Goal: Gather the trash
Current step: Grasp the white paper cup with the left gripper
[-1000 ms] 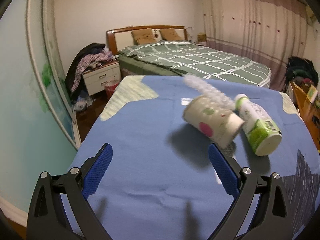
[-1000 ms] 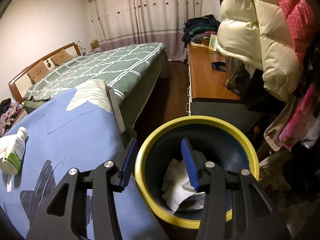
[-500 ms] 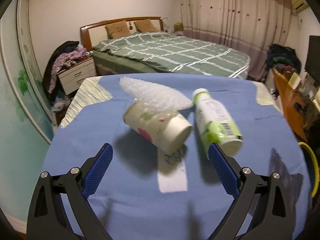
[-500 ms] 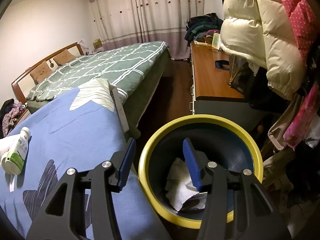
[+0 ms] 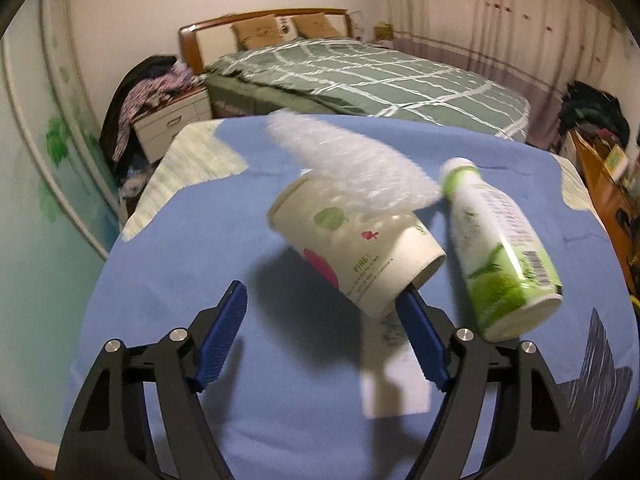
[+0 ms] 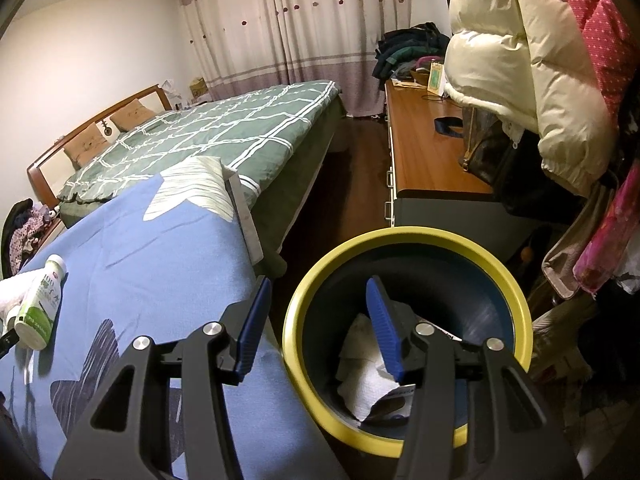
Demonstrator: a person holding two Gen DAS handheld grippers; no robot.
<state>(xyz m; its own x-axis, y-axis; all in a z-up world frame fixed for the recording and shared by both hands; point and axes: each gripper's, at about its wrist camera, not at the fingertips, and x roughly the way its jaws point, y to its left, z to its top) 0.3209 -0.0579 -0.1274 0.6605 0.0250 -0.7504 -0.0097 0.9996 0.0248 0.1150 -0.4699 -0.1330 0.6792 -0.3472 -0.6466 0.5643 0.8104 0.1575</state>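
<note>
In the left wrist view a paper cup (image 5: 356,252) lies on its side on the blue cloth (image 5: 168,280), with a sheet of bubble wrap (image 5: 348,164) on top of it. A green-and-white bottle (image 5: 500,252) lies to its right, and a white paper slip (image 5: 394,376) lies below the cup. My left gripper (image 5: 320,320) is open, its right finger just under the cup's mouth. In the right wrist view my right gripper (image 6: 316,320) is open and empty over the near rim of a yellow-rimmed bin (image 6: 516,280) that holds crumpled paper (image 6: 364,384). The bottle (image 6: 40,304) shows far left.
A green checked bed (image 5: 372,80) lies beyond the blue cloth. A wooden dresser (image 6: 424,152) stands behind the bin, with hanging coats (image 6: 520,60) at the right. A nightstand piled with clothes (image 5: 168,116) stands at the far left.
My left gripper has moved closer to the cup and its fingers have narrowed. The right gripper has barely moved over the bin.
</note>
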